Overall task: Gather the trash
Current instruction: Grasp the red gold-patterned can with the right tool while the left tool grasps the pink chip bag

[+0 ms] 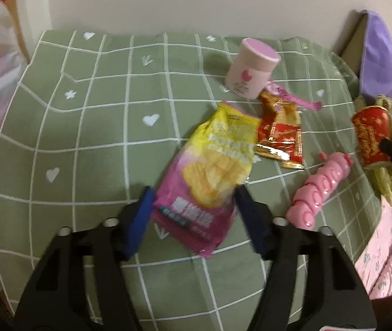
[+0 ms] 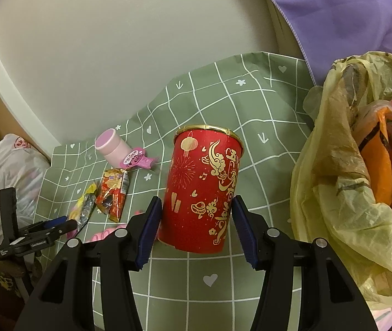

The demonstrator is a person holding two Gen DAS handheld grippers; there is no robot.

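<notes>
Slippage threatens both grabs — right tool [image 2: 193, 220] brackets the red cup [image 2: 204, 190] loosely beside the trash bag [image 2: 333, 182]; left tool [image 1: 193, 215], spread, straddles the crinkly chip packet [image 1: 209, 173] on the bench [image 1: 85, 138].

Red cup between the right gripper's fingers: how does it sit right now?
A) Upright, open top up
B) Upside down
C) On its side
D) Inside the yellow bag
A: the red cup stands with its gold-rimmed open top up between the open fingers of the right gripper, on the green cloth beside the yellow bag.
</notes>
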